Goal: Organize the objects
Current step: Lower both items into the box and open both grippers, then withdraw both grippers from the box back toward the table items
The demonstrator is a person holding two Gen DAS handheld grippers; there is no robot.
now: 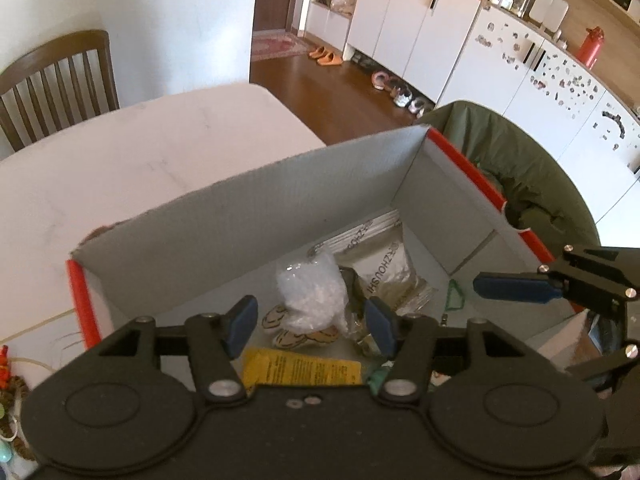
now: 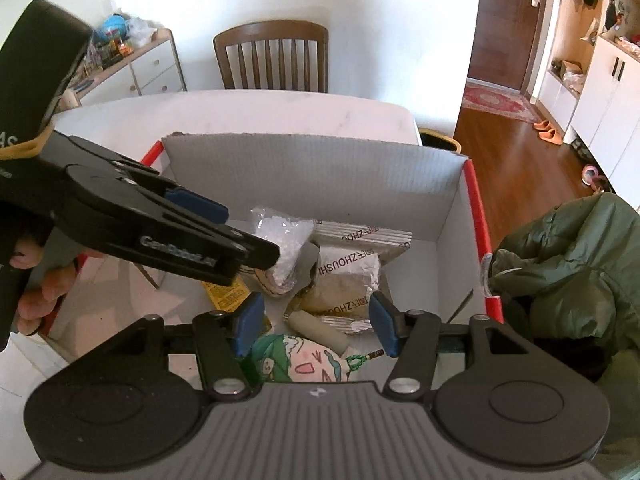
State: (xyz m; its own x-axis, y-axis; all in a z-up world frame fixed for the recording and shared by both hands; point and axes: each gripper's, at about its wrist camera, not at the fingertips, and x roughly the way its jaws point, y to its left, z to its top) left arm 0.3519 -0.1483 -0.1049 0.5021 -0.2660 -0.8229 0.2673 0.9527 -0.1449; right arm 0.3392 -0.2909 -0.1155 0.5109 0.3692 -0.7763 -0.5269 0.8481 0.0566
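Although several things already lie in the cardboard box point(image 2: 400, 184), packets point(image 2: 352, 280), a clear bag point(image 1: 312, 292) and a cartoon pouch point(image 2: 304, 360) among them, sorting looks unfinished: both the left gripper point(image 1: 310, 326) and right gripper point(image 2: 316, 328) hover spread and empty above it.

The left hand-held gripper point(image 1: 310, 326) hangs with jaws apart and empty above a cardboard box point(image 1: 248, 216) on the table point(image 1: 132, 152). Inside lie a clear plastic bag point(image 1: 310, 294), a yellow packet point(image 1: 304, 368) and printed pouches point(image 1: 384, 268).
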